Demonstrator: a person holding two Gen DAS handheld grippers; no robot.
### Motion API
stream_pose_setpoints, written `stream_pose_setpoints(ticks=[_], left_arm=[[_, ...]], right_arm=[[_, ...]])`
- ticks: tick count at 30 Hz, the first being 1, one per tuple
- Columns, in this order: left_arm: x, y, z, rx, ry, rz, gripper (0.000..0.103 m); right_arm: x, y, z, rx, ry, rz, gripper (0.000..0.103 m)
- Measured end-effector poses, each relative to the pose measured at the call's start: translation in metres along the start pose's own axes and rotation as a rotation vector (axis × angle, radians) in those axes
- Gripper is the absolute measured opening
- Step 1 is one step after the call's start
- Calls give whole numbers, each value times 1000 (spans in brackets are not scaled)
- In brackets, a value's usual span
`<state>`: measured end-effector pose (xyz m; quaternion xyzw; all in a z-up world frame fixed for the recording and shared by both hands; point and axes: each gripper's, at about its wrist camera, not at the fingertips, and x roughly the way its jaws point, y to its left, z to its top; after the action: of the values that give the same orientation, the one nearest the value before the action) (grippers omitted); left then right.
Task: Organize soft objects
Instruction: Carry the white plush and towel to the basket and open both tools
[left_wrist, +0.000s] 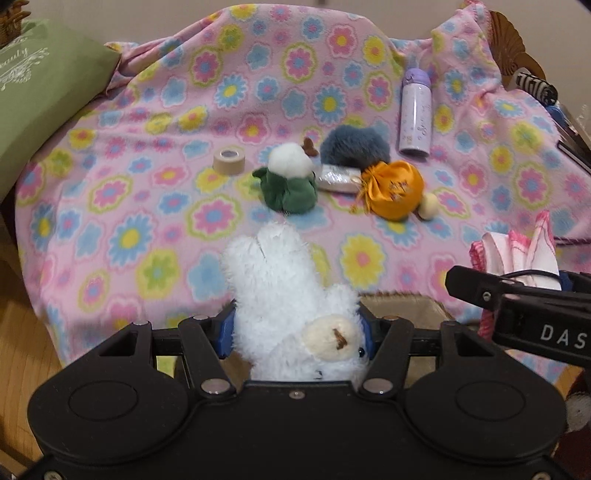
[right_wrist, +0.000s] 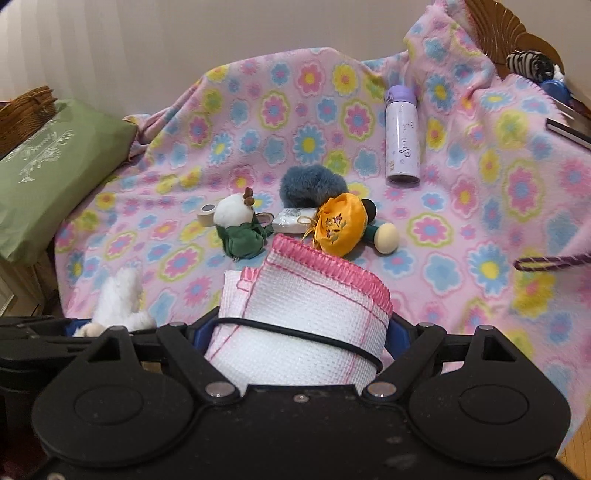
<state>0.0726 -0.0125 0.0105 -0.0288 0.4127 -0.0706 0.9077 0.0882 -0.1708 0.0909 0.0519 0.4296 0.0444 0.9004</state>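
My left gripper (left_wrist: 295, 330) is shut on a white fluffy plush toy (left_wrist: 280, 280), whose muzzle faces the camera between the blue pads. My right gripper (right_wrist: 299, 332) is shut on a rolled white cloth with pink trim (right_wrist: 306, 306), bound by a black band. The two grippers hang side by side above the near edge of the floral blanket (left_wrist: 147, 221). The cloth (left_wrist: 517, 254) also shows in the left wrist view, and the plush (right_wrist: 118, 302) in the right wrist view. Mid-blanket lie a white plush in green (left_wrist: 290, 177), a blue fluffy ball (left_wrist: 354, 142) and an orange satin pouch (left_wrist: 393, 188).
A tape roll (left_wrist: 229, 160), a silver packet (left_wrist: 336, 179), a wooden knob (left_wrist: 428, 208) and a purple bottle (left_wrist: 415, 110) also lie on the blanket. A green pillow (left_wrist: 44, 103) sits at the left with a wicker basket (right_wrist: 26, 110) behind it. A zebra-striped item (right_wrist: 528, 62) is at the far right.
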Motion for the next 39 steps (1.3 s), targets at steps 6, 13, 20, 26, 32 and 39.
stream_pose_setpoints(ticks=[6,13,20,26,32,39], left_arm=[[-21,-8,-17,-9,-19,-8,57],[-33,-7,-37,-68,-6,-3,57],[-24,2,-48,-128,44,-21,57],[-13,10,-56,-175,92,-21,57],[-12,4,-60,-146,97,-11,57],[-12,4,-49,-145,48,-3,58]], right_arm=[[-26,-1,-22,16,9,29,86],[-47,-1,-44,58,16,40,86],[-57,0,-43,65,-8,18,86],[-46,5,-44,40,48,22,86],[-37,-2,-46,73,98,19,86],[-34,-4,-45,73,98,18,87]])
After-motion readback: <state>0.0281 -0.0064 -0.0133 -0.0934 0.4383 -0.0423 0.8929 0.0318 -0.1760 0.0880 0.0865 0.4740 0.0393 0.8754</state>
